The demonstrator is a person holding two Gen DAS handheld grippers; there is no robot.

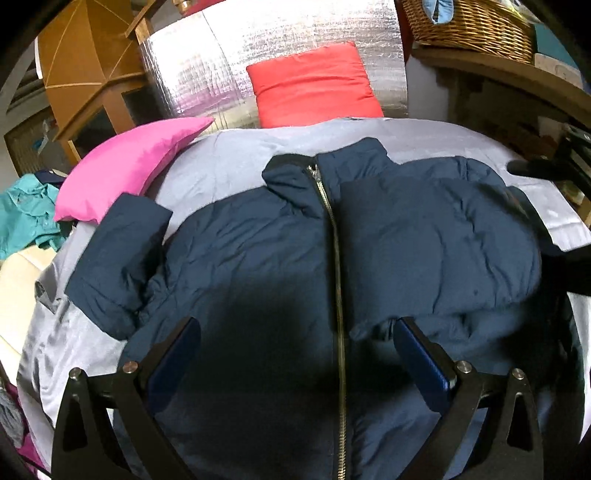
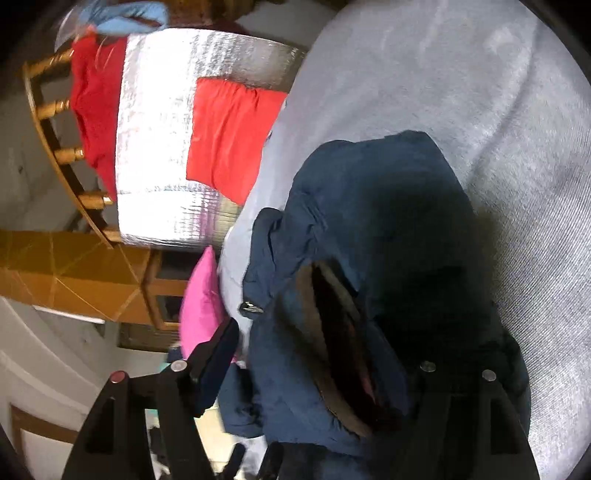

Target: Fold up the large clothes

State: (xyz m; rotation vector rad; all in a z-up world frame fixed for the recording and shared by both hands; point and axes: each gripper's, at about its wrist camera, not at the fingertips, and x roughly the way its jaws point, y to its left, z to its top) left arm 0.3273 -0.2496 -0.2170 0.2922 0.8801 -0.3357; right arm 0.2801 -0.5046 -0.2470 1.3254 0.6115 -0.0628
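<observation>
A navy puffer jacket [image 1: 258, 236] lies front up on the grey bed sheet [image 1: 229, 147], its zipper [image 1: 334, 236] running down the middle and its collar toward the pillows. Its left sleeve [image 1: 114, 258] is folded beside the body; the right sleeve is folded over the chest. My left gripper [image 1: 295, 350] is open, hovering above the jacket's lower front. In the right wrist view, my right gripper [image 2: 317, 354] is open around a raised fold of the jacket [image 2: 369, 229]; its left finger [image 2: 218, 354] shows, the right one is in shadow against the cloth.
A pink pillow [image 1: 125, 170] and a red pillow [image 1: 314, 88] lie at the bed's head against a silver foil panel [image 1: 258, 48]. A teal garment [image 1: 26, 214] lies at the left. A wicker basket [image 1: 469, 26] stands on a wooden shelf at the right.
</observation>
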